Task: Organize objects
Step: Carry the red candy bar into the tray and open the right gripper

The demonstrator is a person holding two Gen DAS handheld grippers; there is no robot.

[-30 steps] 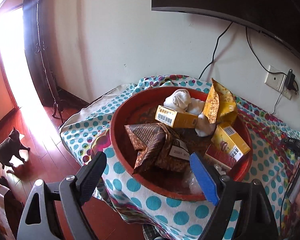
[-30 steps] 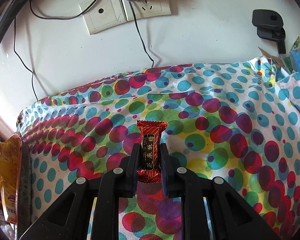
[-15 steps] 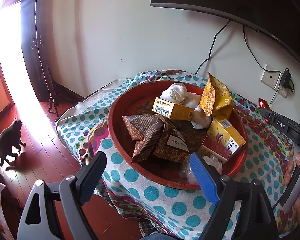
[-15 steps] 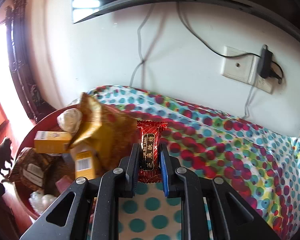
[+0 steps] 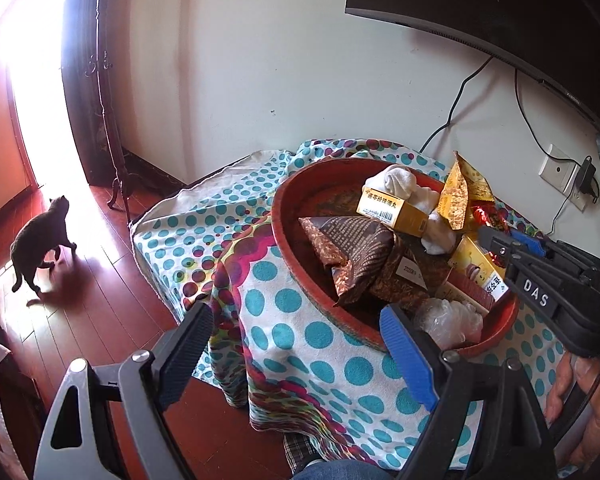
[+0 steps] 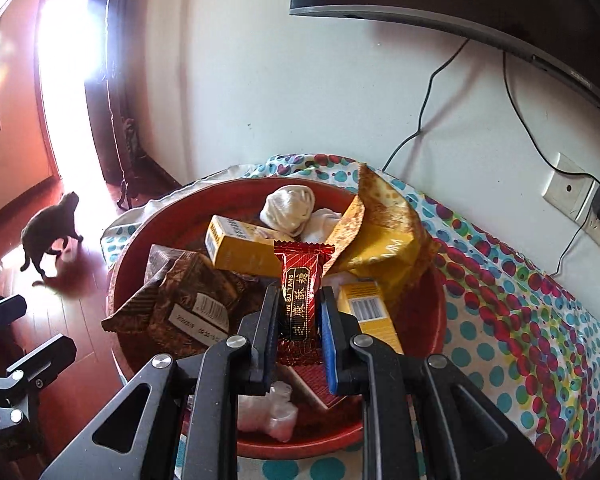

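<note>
Red candy packet (image 6: 300, 292) with gold lettering: upright between the pads of the right gripper (image 6: 299, 312), jaws narrow and pressing on both its long sides. Its crimped top edge stands clear above the fingertips. The packet hangs over the middle of the red basin (image 6: 420, 320), touching none of the contents that I can see.

Basin contents, right wrist view: yellow box (image 6: 240, 246) lying flat behind the packet; balled white socks (image 6: 288, 208) at the far rim; a tall golden bag (image 6: 384, 232) leaning to the right; a second yellow box with a barcode (image 6: 368, 312) just beside the right finger; brown patterned pouches (image 6: 184, 296) on the left; a crumpled clear plastic bag (image 6: 264, 412) at the near rim, partly hidden under the gripper.

The basin sits on a polka-dot cloth (image 6: 520, 300) against a white wall, with a wall socket (image 6: 568, 192) and plugged-in adapter to the right.

Left gripper (image 5: 296, 356): jaws wide apart, nothing between them, held off the near-left side of the basin above the draped cloth edge. A hand (image 5: 588, 404) shows at the right border of that view, holding the right gripper's body.

A dark cat (image 5: 40, 240) stands on the wooden floor near the bright doorway.
</note>
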